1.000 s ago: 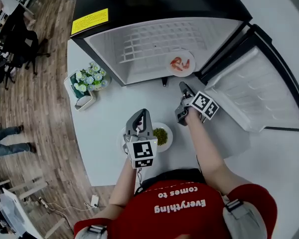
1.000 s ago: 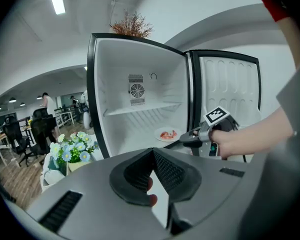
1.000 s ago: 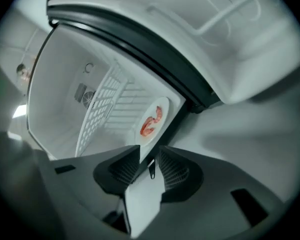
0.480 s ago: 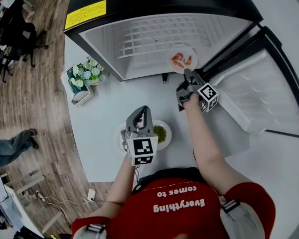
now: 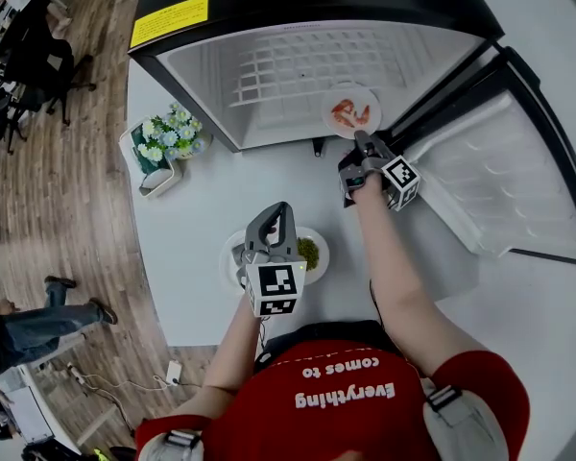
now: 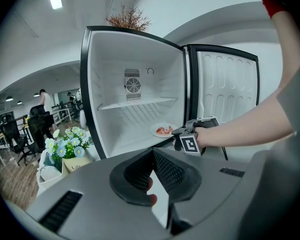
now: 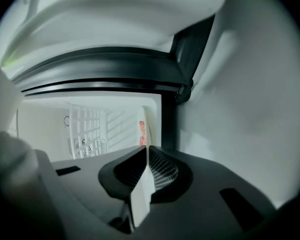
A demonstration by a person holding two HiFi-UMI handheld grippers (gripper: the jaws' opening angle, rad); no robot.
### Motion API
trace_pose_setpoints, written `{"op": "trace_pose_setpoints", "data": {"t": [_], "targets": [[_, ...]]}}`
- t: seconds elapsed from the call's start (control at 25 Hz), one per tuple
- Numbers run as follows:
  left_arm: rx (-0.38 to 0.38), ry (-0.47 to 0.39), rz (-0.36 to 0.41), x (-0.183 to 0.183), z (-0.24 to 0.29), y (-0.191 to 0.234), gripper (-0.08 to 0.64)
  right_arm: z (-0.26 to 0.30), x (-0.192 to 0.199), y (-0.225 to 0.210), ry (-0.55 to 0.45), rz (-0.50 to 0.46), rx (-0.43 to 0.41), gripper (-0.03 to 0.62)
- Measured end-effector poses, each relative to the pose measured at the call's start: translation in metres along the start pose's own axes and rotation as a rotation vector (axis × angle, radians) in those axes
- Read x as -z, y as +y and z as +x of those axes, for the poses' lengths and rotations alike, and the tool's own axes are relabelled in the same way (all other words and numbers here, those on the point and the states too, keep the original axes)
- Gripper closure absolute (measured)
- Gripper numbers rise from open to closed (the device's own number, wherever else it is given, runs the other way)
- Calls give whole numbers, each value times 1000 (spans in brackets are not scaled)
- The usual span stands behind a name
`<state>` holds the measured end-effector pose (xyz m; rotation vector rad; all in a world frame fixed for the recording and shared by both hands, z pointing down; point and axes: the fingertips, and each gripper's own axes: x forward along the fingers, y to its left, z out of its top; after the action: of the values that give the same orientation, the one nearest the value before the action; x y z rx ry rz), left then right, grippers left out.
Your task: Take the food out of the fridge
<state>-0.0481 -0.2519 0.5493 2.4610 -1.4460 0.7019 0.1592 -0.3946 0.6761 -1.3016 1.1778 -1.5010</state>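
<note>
Your right gripper (image 5: 363,142) has just closed on the rim of the shrimp plate (image 5: 351,94) — to slide it out; your left gripper (image 6: 152,176) clamps the greens plate (image 5: 324,243).

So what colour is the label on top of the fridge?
The label is yellow with dark print; the head view shows it best.

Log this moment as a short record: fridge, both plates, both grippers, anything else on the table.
fridge: door open, one plate inside
plate of red food: on the fridge's floor, at the front
plate of green food: outside the fridge, over the white table
left gripper: shut on the plate of green food, at its rim
right gripper: jaws have just been closing; shut on the rim of the plate of red food
other: flower box on the table
</note>
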Motion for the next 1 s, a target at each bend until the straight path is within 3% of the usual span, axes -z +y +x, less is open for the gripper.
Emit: {"op": "trace_pose_setpoints", "data": {"t": [0.28,0.48,0.72,1.0], "targets": [[-11,-16,3,-5,-9,2,552,-10,6,7,43,0,-18,568],[-23,-34,7,-11,-18,3,552,-33,22,19,129,-36,-42,568],[-42,-57,-26,-18,-38,8,552,-90,58,42,284,-38,-110,568],[-80,-67,-36,-18,-69,16,552,-176,98,58,451,-36,-130,568]]}}
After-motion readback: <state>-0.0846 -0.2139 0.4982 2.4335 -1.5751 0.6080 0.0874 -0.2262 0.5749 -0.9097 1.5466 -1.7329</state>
